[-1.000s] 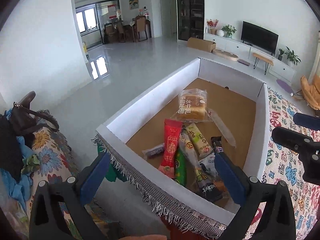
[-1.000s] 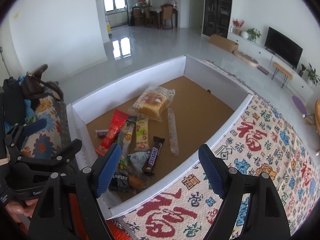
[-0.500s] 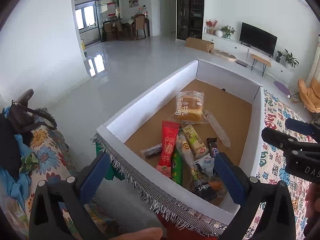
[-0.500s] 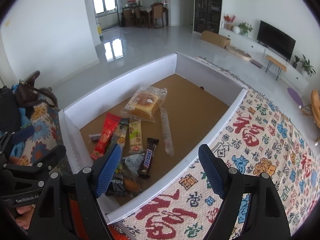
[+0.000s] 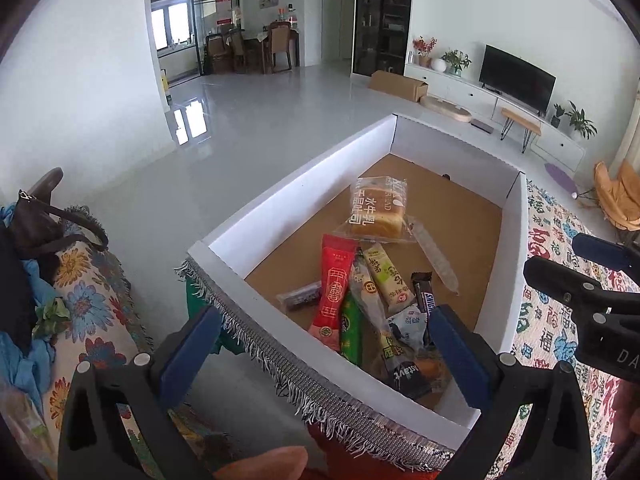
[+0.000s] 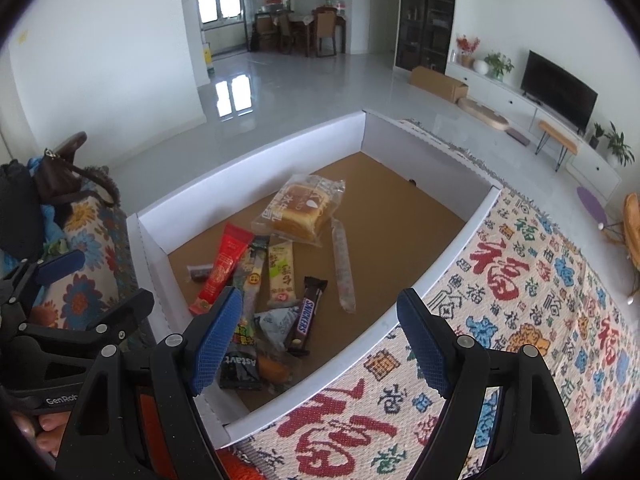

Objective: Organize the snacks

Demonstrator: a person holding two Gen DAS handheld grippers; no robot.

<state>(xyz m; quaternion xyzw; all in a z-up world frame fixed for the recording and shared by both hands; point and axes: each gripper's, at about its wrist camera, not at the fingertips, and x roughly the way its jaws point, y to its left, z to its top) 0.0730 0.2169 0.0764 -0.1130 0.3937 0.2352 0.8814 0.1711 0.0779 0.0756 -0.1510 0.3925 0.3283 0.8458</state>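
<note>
a home living room: television [image 5: 517, 74] on a low cabinet, dining table [image 6: 304, 24] beyond, potted plants [image 5: 576, 118].

I find the left gripper [image 5: 320, 344] angled downward, jaws spread wide, nothing between its pads. The right gripper [image 6: 320, 336] is likewise angled down, jaws wide apart, gripping nothing.

— What do we see past the table?
— A TV [image 6: 560, 90] on a white cabinet [image 6: 532, 114], a cardboard carton [image 6: 438, 84] on the floor, dining chairs [image 6: 326, 34] far back.
— And at left?
— A brown handbag [image 6: 60, 178].
</note>
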